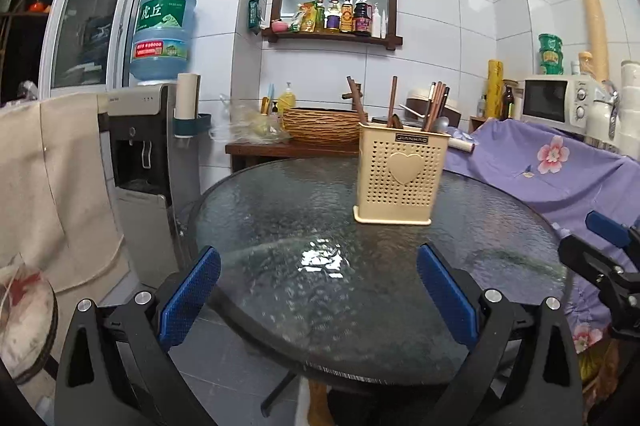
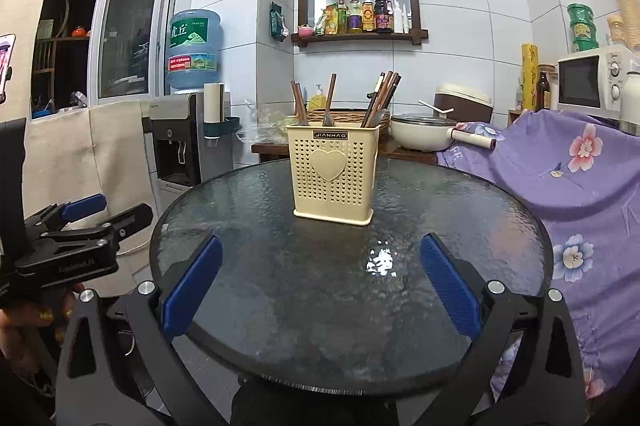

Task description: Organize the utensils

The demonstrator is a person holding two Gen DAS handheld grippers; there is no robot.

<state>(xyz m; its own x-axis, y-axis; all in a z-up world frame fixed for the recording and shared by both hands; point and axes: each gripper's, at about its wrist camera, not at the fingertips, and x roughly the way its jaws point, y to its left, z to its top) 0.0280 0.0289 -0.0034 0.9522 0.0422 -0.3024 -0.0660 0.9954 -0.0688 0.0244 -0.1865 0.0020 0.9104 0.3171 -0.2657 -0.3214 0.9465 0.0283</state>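
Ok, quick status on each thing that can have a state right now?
left gripper: open, empty
right gripper: open, empty
utensil holder: upright on the table, untouched
chopsticks: standing in the holder
glass table: only the holder on it

The holder (image 2: pixel 334 174) is cream, dotted with tiny heart holes around one big plain heart. Chopsticks (image 2: pixel 384 96) are brown. The surface (image 2: pixel 280 266) is dark rippled glass. Tongs' pads (image 2: pixel 192 290) are blue on black arms. The cloth (image 2: pixel 580 186) is purple with pink flowers.
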